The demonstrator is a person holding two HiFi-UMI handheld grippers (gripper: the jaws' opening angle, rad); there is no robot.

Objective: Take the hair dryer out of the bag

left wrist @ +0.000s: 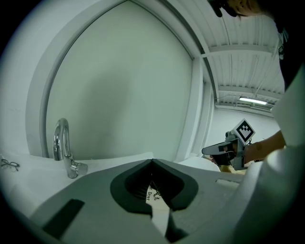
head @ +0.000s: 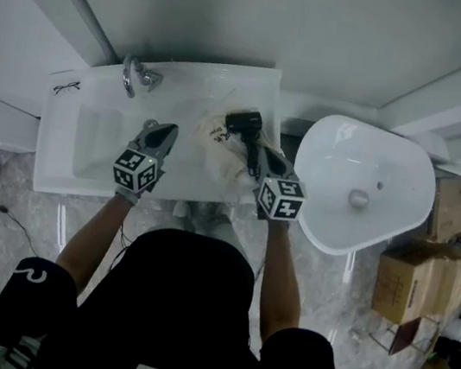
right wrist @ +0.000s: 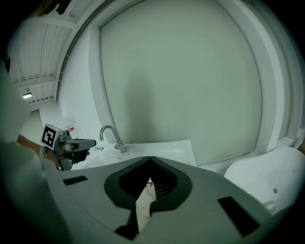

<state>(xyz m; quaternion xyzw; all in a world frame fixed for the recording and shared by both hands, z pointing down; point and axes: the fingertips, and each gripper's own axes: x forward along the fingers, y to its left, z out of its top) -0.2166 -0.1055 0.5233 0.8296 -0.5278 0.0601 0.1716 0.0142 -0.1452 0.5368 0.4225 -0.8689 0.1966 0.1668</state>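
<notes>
both tongs are pressed together, and each 1 is pinching a bit of the bag. in the left gripper view the left gripper has its dark ribbed pads nipped on a thin white strip of the bag with black lettering on it. in the right gripper view the right gripper clamps a flat cream strip of the same bag.

from the head view, the bag is a pale, crumpled, soft-looking thing on the right half of the glossy white sink counter, running from about the middle to the front edge. the left gripper is at its left side and the right gripper at its right. the hair dryer is matte black and chunky. it lies at the bag's far end toward the counter's back right corner, with its handle pointing back at the right gripper. can't tell how much of it is in the bag.

there's a curved chrome faucet at the back left corner.
</notes>
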